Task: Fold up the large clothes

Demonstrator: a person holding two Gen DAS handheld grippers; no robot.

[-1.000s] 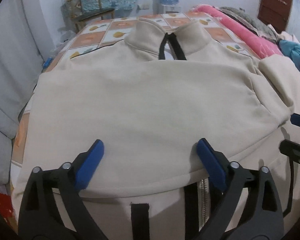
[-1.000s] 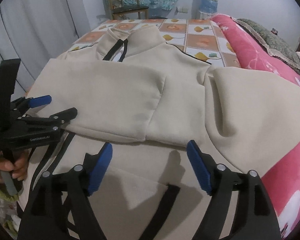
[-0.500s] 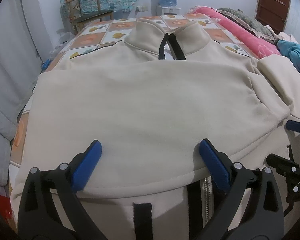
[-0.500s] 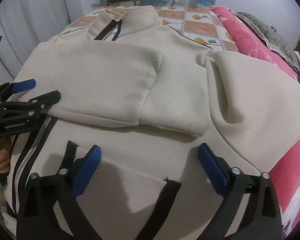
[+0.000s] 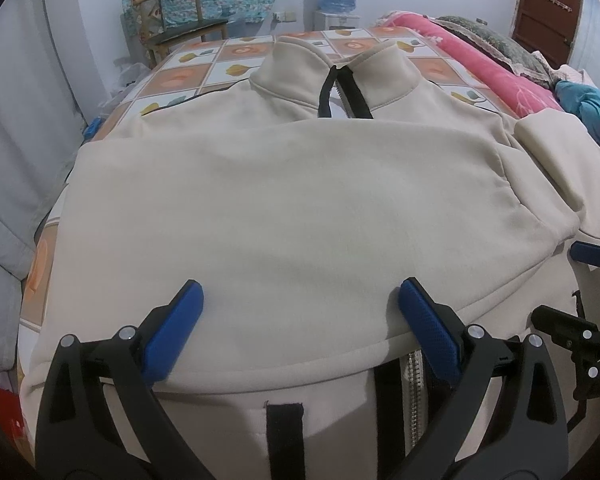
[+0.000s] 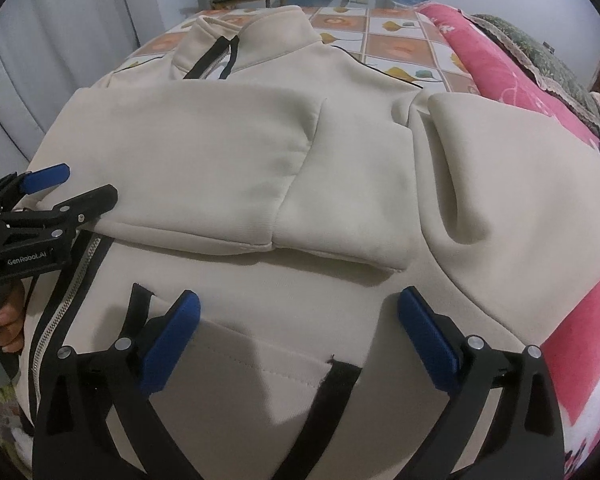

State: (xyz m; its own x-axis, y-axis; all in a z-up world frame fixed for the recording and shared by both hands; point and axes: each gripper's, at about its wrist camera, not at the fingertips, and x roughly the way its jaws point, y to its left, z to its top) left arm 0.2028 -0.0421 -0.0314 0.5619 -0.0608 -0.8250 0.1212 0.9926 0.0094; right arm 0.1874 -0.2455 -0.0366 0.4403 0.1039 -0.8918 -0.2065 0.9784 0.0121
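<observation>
Bedroom w/ a bed under an orange-and-white floral check sheet (image 5: 236,60); the cream zip-front fleece jacket w/ black trim (image 5: 300,208) lies flat on it, collar far side, both sleeves folded across the chest so the body makes a neat rectangle. Left claw (image 5: 300,328) and right claw (image 6: 296,336) hover near the hem, jaws wide apart, holding nothing, prob. lined up to pinch the bottom edge and fold it toward the collar.

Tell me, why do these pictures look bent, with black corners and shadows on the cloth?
Left wrist view: a fisheye lens bulges the cream jacket, with black corners outside the image circle; light is soft, without glare. Right wrist view: same bulge; the open right tongs cast a soft grey shadow on the cloth.
</observation>
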